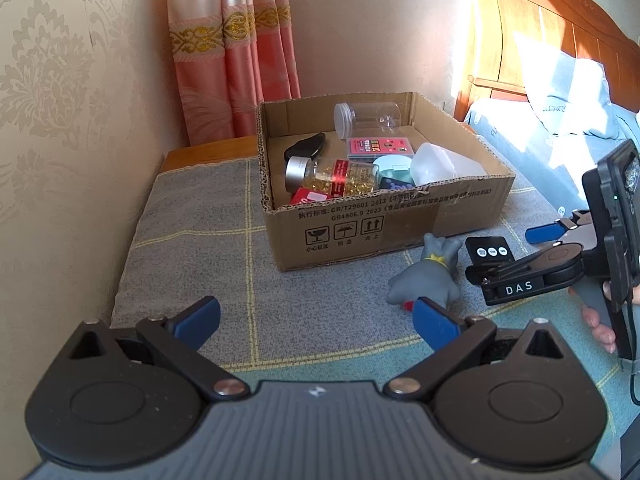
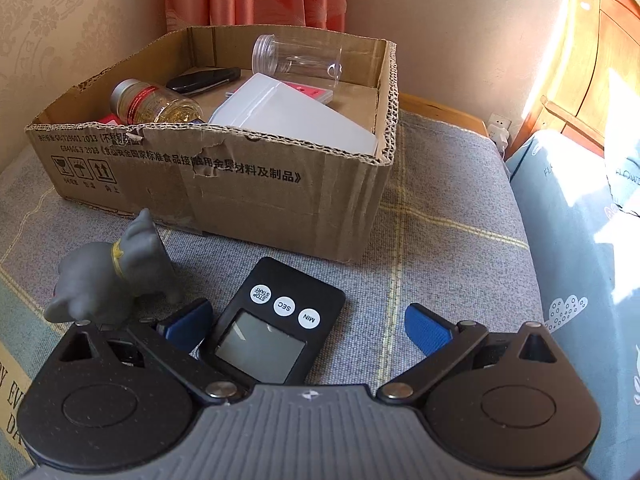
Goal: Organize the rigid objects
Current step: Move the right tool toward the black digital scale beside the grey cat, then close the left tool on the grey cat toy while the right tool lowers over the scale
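So the right gripper [image 2: 308, 326] is wide open, low over the black kitchen timer [image 2: 276, 326] lying flat on the grey cloth [image 2: 440, 240], looks lined up to straddle it. The grey dog figurine [image 2: 108, 276] sits just beside. Left gripper [image 1: 316, 320] is open too, empty, probably waiting. Cardboard box [image 2: 248, 196] nearby already holds the capsule bottle [image 2: 156, 104].

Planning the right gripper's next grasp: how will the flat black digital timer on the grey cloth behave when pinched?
The flat black digital timer looks rigid, so probably no flex. It lies low on the grey checked cloth, so fingers may scrape fabric. Its smooth casing might slip in the open right gripper.
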Demonstrator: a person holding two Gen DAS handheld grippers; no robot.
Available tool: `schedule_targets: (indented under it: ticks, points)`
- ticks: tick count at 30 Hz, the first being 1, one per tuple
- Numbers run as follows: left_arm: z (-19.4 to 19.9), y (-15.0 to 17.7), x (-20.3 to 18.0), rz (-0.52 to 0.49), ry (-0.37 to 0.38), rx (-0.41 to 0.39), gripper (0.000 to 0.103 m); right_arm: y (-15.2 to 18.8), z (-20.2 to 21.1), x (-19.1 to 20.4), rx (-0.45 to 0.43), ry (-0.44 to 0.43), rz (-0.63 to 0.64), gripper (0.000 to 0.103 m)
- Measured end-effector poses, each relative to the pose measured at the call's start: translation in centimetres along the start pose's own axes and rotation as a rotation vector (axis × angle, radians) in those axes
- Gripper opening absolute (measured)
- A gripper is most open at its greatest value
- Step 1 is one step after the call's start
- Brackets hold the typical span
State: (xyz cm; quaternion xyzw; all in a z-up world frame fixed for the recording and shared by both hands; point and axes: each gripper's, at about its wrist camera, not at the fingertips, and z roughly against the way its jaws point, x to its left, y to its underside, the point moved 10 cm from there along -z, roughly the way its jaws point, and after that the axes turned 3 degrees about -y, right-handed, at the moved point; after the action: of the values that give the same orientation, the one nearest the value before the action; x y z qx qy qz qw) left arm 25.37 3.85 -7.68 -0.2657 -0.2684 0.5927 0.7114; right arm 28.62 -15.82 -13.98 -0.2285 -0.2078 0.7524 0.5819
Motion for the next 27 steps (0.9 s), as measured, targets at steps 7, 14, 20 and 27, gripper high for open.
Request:
schedule_targets:
  ticks: [7, 14, 20, 27]
  points:
    - [-0.5, 0.1, -1.6, -0.044, 0.018, 0.015, 0.102, 1.5, 1.0, -2.5, -0.001, 0.032, -0.062, 0.103]
    - [-1.3, 0.0, -3.3, -0.089, 0.04, 0.043, 0.102, 1.7, 0.9, -3.0, -0.01, 0.023, -0.103, 0.103]
    - [-3.3, 0.0, -6.5, -0.173, 0.073, 0.078, 0.102, 1.8, 1.0, -3.1, -0.035, 0.02, -0.098, 0.103]
    - [-7.0, 0.0, -9.1, -0.175, 0.061, 0.119, 0.102, 2.1, 1.4, -3.0, -0.059, 0.002, -0.077, 0.103]
